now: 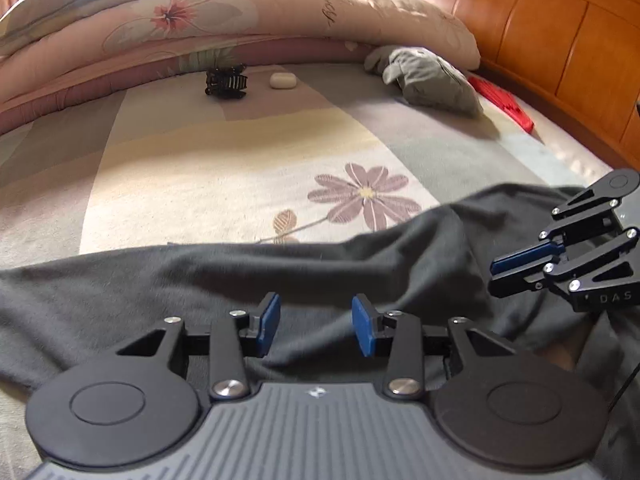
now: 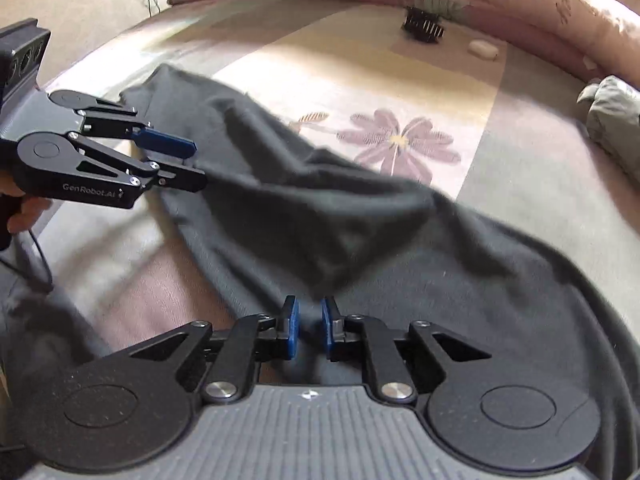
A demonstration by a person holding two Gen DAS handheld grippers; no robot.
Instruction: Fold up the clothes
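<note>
Both hand-held grippers hang over a bed: the left hand-held gripper [image 1: 316,330] has its blue pads standing apart with only dark cloth lying under the gap, pinching nothing, while the right hand-held gripper [image 2: 310,332] has its pads drawn close on a bunched ridge of the dark grey garment [image 2: 360,232], though whether they truly bite the cloth I cannot tell. That garment lies rumpled across the near part of the bed sheet [image 1: 192,168], one fold raised like a tent near the right pads. The sheet is banded in cream, grey and pale pink, with a mauve printed flower [image 1: 362,196] just past the garment's far edge. Farther back a black hair claw [image 1: 226,82] and a small white case [image 1: 282,80] sit near each other on the sheet, in front of a rolled floral quilt [image 1: 240,20] along the far side. A crumpled grey-green garment [image 1: 428,76] lies by the quilt's end, with a red object [image 1: 502,102] just beside it against the orange wooden bed frame [image 1: 540,32]. Between the dark garment and those far things the sheet is bare. A cable [image 2: 34,256] trails from the left tool, near the person's fingers [image 2: 24,208].
</note>
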